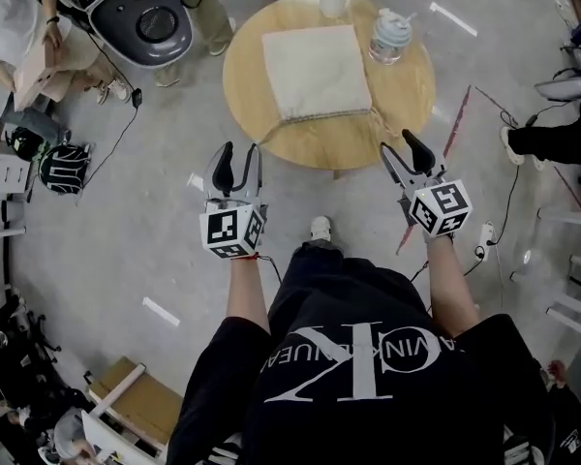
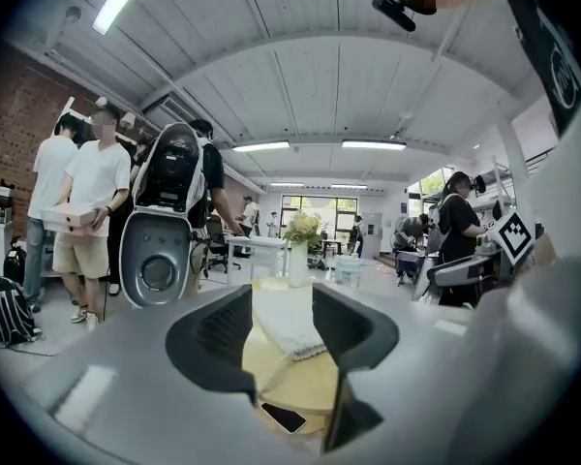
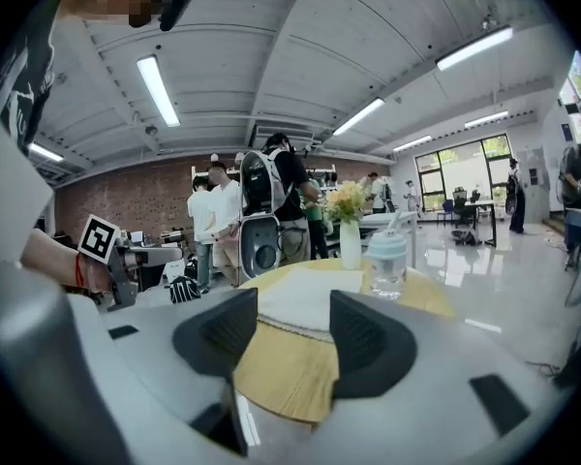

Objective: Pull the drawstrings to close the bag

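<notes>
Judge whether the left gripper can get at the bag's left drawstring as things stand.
Probably yes. The left gripper is open and empty at the near edge of the table, and the drawstring lies bare just ahead with nothing between.

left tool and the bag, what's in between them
In the head view, only a strip of wooden table and a loose drawstring lie between the left tool and the bag.

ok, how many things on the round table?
3: the bag in the middle, a flower vase at the far edge, a lidded cup right of the bag. None appears hidden.
</notes>
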Demonstrator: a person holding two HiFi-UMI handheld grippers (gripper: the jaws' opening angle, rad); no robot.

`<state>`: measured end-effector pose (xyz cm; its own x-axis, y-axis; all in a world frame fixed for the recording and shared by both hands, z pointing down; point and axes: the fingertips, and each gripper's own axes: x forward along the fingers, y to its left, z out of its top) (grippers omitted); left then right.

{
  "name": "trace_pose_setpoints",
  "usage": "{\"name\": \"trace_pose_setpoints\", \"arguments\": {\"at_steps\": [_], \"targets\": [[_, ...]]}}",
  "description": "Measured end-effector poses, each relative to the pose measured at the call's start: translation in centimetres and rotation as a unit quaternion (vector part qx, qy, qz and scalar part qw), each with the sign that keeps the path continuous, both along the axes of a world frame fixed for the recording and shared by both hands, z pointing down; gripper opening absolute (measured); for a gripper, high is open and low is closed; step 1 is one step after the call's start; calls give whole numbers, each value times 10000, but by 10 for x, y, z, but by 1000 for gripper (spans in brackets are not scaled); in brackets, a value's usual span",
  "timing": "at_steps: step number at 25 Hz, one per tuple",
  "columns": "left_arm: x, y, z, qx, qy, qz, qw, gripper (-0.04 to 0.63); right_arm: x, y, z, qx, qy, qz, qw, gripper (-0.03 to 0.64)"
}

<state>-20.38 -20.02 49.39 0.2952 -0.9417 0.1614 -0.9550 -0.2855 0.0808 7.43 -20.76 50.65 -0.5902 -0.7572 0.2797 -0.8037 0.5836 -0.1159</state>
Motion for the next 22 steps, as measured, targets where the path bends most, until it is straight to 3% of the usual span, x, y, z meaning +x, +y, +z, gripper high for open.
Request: {"name": "trace_pose_setpoints", "arguments": {"at_steps": [8, 17, 22], "targets": [[11, -29, 32, -368, -119, 520, 9979, 200, -4, -17, 19, -295, 211, 203, 9991, 201], [25, -45, 66, -814, -276, 653, 9942, 215, 5, -31, 57, -809, 447, 156, 9956, 199], [37, -53, 88, -1063, -584, 806, 9893, 221, 9, -45, 83, -1033, 601, 7, 9928, 199]]}}
